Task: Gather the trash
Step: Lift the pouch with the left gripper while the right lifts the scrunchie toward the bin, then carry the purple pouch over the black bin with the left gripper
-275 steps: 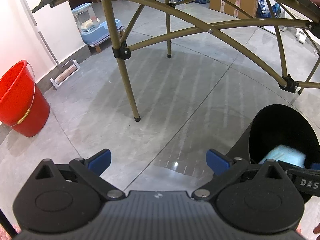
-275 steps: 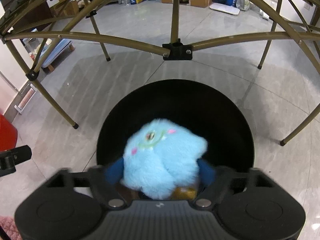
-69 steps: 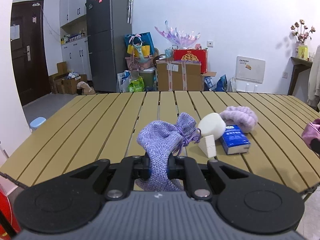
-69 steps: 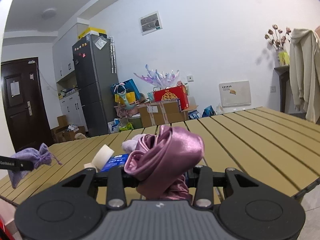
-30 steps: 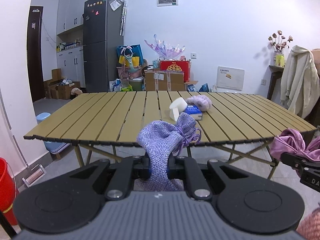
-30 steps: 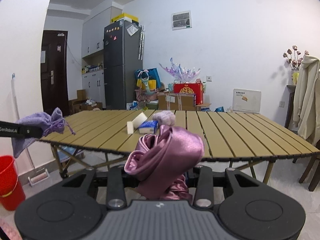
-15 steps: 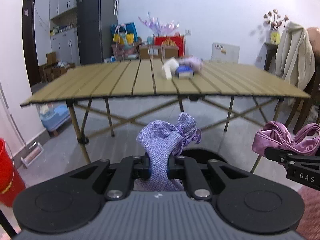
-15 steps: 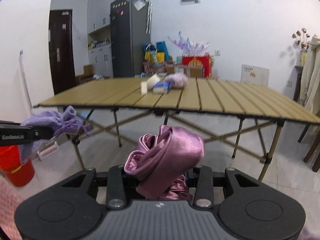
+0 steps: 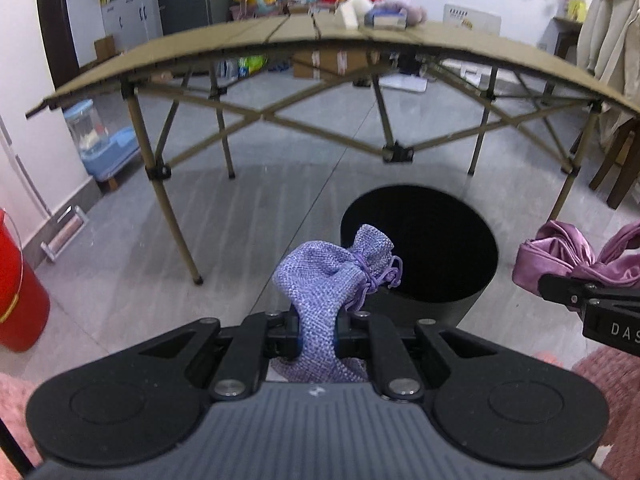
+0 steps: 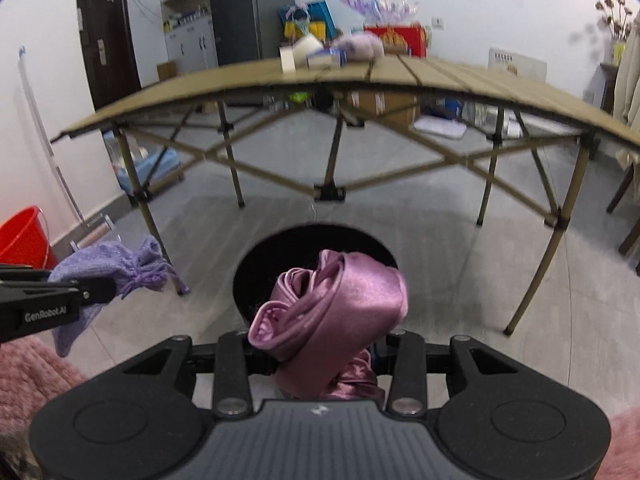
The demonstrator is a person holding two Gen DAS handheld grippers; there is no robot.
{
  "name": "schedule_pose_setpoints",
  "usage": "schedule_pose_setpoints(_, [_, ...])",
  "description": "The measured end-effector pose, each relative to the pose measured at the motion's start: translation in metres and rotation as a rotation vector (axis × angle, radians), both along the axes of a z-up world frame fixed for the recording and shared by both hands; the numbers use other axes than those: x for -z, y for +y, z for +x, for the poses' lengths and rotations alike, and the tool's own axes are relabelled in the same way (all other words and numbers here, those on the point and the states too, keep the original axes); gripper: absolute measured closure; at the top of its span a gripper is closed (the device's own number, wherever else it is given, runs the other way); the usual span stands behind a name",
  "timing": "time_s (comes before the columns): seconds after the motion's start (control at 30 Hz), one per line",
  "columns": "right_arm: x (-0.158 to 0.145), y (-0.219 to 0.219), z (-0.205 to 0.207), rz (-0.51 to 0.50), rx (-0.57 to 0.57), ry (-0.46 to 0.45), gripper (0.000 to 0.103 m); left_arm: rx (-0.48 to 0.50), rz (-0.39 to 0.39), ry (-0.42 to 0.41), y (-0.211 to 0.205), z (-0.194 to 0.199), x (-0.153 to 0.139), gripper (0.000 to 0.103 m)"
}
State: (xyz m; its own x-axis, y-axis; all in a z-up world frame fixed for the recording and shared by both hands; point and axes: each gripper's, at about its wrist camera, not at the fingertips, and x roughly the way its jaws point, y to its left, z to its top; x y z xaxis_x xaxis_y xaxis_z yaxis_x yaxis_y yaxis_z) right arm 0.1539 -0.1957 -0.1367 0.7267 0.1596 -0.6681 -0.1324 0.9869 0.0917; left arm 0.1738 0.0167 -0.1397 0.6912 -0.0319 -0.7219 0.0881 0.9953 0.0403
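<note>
Scanning from the left, I saw a red bucket against the white wall, standing on the grey tiled floor. Beyond it stood the folding slatted table, its crossed legs well clear of the floor items; on its top sat a white sponge block, a blue box and a fluffy lilac thing, bunched close together. Behind the table were a dark fridge and stacked cartons; at the far right hung a cream coat.

On the floor in front of the table stood the black bin, its mouth open upward.

My left gripper was angled downward and clenched on a lavender drawstring pouch, which sat just left of the bin's rim in the left wrist view. My right gripper also tilted downward, clamped on a rolled mauve satin cloth that lay directly in line with the bin's opening. Pink fuzzy sleeves showed at the lower edges.
</note>
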Motion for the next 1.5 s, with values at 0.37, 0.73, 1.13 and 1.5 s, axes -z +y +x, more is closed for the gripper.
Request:
schedule_pose_setpoints(0.37, [0.043,-0.010,0.018,-0.006,0.024,0.097,0.065,-0.039,0.017,0.133,0.007,0.022,0.033,0.091])
schedule_pose_setpoints(0.73, [0.060,-0.007,0.028,-0.013,0.033,0.152,0.065,-0.072,0.048,0.191,0.002,0.035,0.049,0.091])
schedule_pose_setpoints(1.13, [0.060,-0.006,0.028,-0.032,0.035,0.150,0.065,-0.086,0.051,0.178,-0.002,0.036,0.046,0.091])
schedule_pose_setpoints(1.5, [0.053,-0.010,0.038,-0.046,0.083,0.117,0.065,-0.103,0.040,0.154,-0.014,0.051,0.038,0.091])
